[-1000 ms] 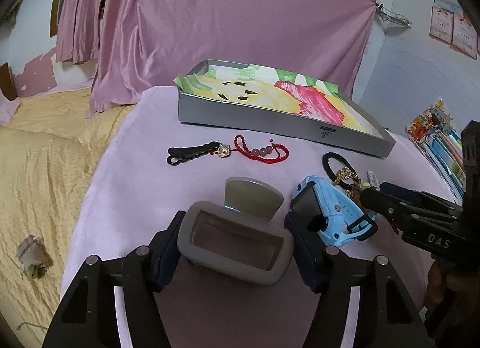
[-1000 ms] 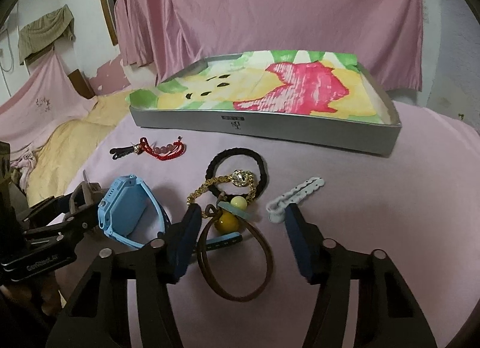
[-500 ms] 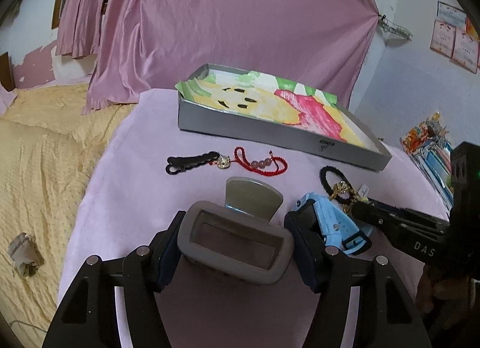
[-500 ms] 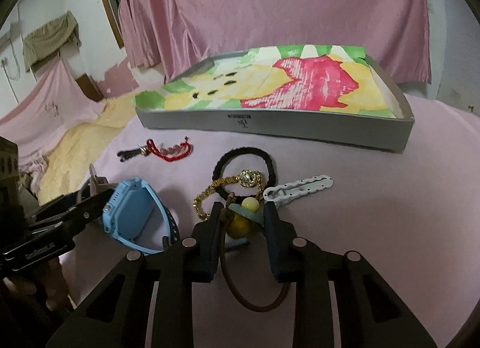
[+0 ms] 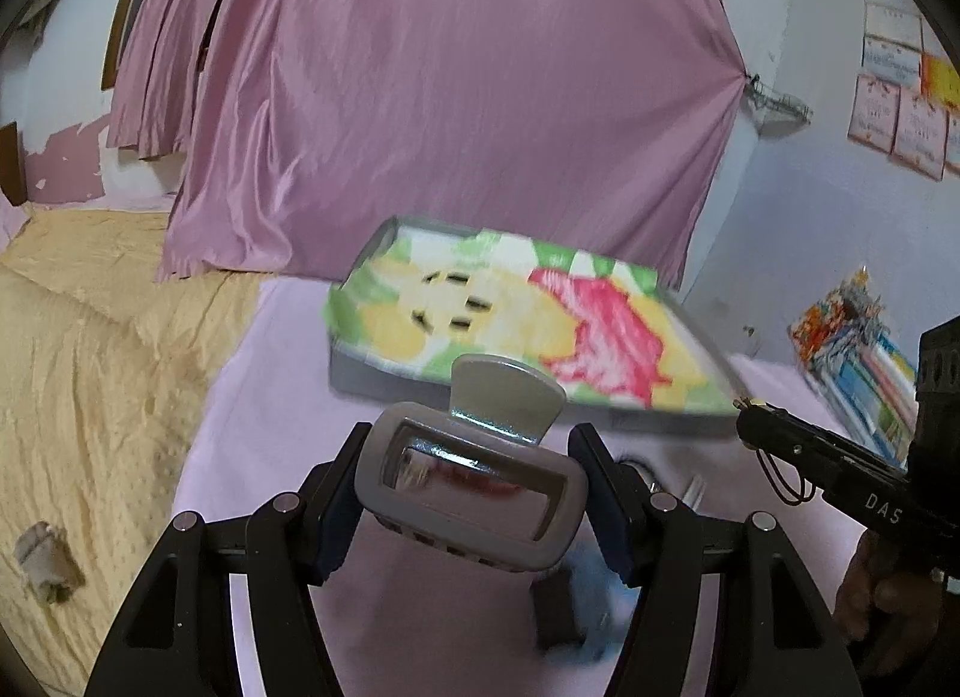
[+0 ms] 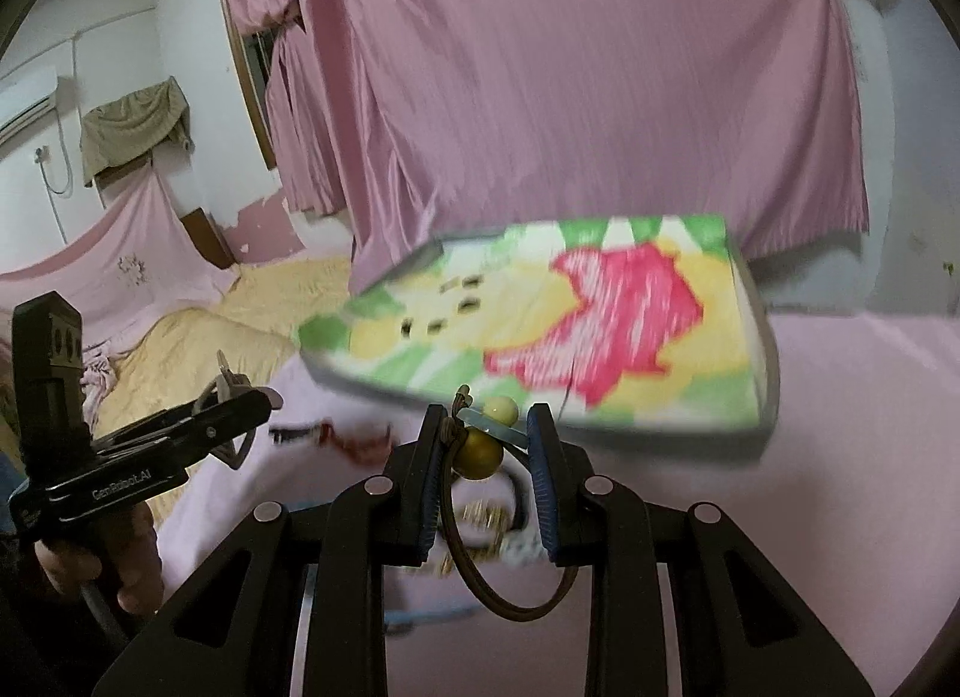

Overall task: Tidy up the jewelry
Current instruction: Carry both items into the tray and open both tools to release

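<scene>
The left gripper point(image 5: 474, 493) has its jaws clamped on a taupe rectangular plastic hair claw clip point(image 5: 471, 499), held above the pink surface point(image 5: 264, 397). The right gripper point(image 6: 487, 460) has its jaws closed on a brown elastic hair tie with yellow beads point(image 6: 480, 451), before the grey tray with a colourful lining point(image 6: 757, 425).

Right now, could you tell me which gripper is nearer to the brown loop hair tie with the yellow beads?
Right. The right gripper is clamped on the brown hair tie; the left gripper holds a grey claw clip, apart from it.

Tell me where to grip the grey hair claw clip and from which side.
Grip the grey hair claw clip across the short ends of its rectangular body, coming in level from the near side, as the left gripper does now. The flat ends suit the fingers; the flared lever tab points away.
</scene>
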`<action>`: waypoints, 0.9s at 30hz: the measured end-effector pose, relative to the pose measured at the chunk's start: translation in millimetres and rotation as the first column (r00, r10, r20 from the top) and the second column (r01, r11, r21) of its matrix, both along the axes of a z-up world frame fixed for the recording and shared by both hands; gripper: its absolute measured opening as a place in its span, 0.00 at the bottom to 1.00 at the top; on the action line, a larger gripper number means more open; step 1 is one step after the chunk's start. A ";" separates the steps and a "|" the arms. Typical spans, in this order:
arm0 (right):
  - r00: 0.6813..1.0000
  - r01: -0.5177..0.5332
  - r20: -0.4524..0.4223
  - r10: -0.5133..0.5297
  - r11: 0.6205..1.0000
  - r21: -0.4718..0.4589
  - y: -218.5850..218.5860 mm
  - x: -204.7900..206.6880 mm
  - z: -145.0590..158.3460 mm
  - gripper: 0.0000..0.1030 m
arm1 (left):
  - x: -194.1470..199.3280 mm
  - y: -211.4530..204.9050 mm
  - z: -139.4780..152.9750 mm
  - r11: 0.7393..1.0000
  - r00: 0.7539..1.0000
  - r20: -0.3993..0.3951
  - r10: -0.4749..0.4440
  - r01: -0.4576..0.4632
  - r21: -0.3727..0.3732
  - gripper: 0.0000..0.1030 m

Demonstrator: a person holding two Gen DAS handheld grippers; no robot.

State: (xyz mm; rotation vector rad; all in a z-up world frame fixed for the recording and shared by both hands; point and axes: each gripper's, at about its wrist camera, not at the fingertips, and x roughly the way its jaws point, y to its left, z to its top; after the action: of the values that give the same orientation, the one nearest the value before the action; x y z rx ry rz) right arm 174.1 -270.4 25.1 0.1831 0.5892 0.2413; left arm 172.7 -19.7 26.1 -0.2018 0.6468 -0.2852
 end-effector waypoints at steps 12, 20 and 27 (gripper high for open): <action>0.997 -0.052 -0.065 0.048 0.997 -0.050 2.3 76.0 -7.5 0.23 | 77.9 -21.5 9.3 0.999 0.999 -0.033 -0.001 0.002 0.050 0.61; 0.985 -0.086 -0.158 0.074 0.993 -0.074 8.9 108.0 -33.8 0.23 | 116.2 -31.1 -11.8 0.994 0.990 -0.139 0.012 0.003 0.107 0.61; 0.971 -0.092 -0.227 0.076 0.994 -0.061 9.2 119.8 -52.9 0.23 | 128.6 -38.3 -26.5 0.991 0.979 -0.205 0.010 0.018 0.132 0.61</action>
State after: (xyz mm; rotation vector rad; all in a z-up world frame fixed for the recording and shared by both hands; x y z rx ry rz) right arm 293.9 -261.1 -27.8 0.1169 0.8307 0.2835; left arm 301.3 -57.9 -0.4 -0.1019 0.8678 -0.2254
